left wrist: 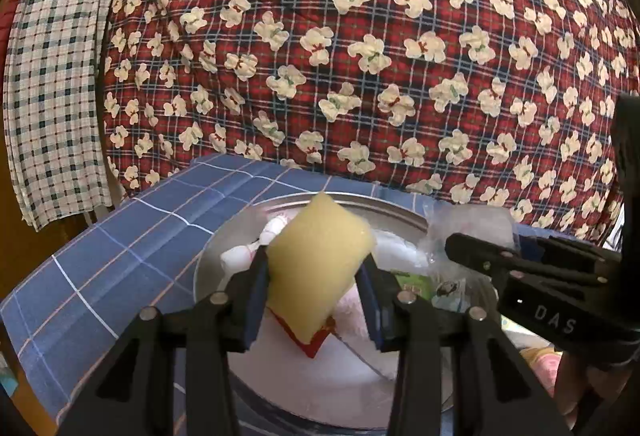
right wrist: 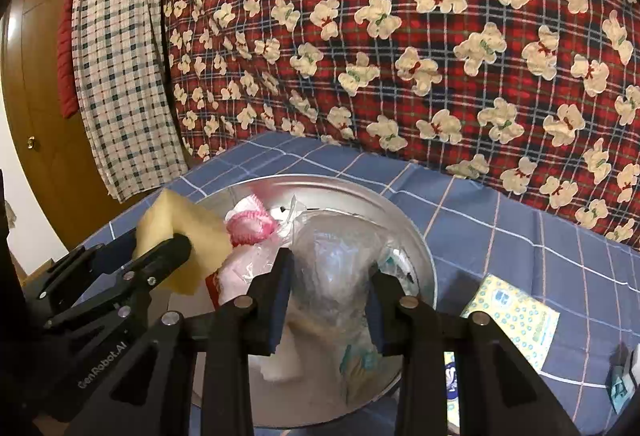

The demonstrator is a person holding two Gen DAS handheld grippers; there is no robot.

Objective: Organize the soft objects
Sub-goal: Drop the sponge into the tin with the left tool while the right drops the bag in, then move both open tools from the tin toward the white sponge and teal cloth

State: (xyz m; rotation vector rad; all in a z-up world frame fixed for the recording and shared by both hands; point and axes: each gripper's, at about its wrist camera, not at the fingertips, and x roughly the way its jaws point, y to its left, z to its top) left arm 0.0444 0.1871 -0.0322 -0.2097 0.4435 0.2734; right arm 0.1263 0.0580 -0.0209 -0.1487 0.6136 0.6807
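Left wrist view: the left gripper point(left wrist: 316, 296) clenches a yellow sponge point(left wrist: 318, 268) above the metal bowl point(left wrist: 360, 206) on the blue checked cloth point(left wrist: 120, 256).

Right wrist view: the right gripper point(right wrist: 328, 300) grasps a clear plastic bag point(right wrist: 332, 260) over the bowl; a tissue pack point(right wrist: 516, 316) lies near the cloth's right edge.

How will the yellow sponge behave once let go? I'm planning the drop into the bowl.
The yellow sponge bulges between the left gripper pads, so it probably springs back. It looks light and will likely land softly in the metal bowl.
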